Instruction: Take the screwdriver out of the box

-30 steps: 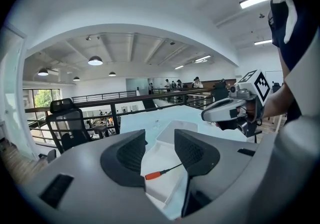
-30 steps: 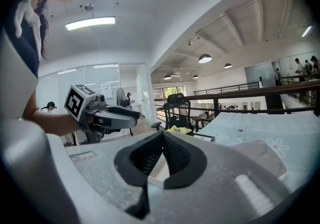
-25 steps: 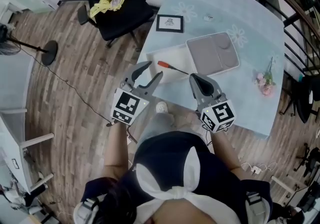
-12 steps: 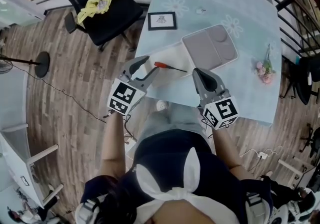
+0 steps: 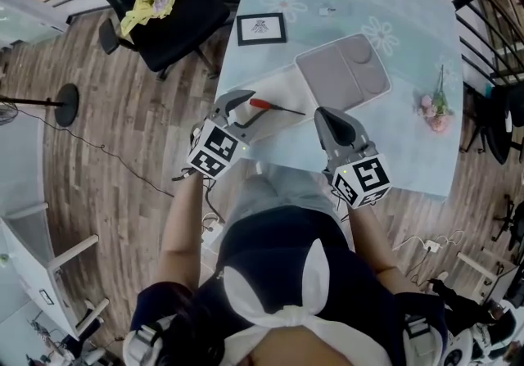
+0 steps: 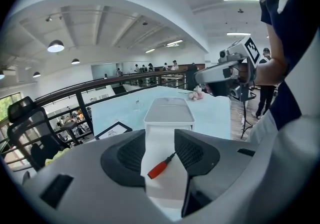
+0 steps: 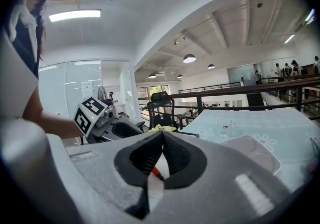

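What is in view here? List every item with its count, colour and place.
Table: one, pale blue flowered cover, upper middle.
Box: one, white, open, near left part of the table.
Screwdriver: one, red handle, lying in the box.
Lid: one, grey, on the table next to the box.
Picture frame: one, black, far left of the table.
Flowers: one small bunch, pink, right side of the table.
Office chair: one, black, on the floor left of the table.
Cloth: one, yellow, on the chair.
Left gripper: grey, jaws apart, at the box.
Right gripper: grey, jaws together, at the table's near edge.
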A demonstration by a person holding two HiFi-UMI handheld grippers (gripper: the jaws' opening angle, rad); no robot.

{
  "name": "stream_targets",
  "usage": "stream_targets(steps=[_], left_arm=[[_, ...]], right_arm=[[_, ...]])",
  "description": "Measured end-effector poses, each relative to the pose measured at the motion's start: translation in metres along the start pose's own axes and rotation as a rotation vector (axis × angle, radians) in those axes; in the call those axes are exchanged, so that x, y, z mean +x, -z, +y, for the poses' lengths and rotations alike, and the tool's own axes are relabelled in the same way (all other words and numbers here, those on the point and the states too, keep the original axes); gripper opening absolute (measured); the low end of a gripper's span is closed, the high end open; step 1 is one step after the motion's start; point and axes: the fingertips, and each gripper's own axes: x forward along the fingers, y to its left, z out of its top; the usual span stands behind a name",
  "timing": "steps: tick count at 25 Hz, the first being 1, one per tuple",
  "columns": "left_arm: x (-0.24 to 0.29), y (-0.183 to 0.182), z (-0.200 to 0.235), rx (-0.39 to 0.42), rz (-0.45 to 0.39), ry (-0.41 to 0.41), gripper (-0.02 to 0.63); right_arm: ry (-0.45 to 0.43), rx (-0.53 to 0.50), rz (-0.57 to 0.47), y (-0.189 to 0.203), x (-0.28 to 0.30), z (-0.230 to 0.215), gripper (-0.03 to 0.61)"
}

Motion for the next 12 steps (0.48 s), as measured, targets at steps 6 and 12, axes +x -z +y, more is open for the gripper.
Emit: stream_targets(steps=[6,12], left_arm=[[0.024,0.03,-0.004,0.013,0.107,0.058,0.176],[0.041,0.042,-0.005,0.038,0.164,0.101,0.176]], right_arm=[[-0.008,0.013,0.006,0.002,0.01,-0.006,-0.002],[-0.014,0.015,0.035,0.012,0.018,-0.014,-0.002]])
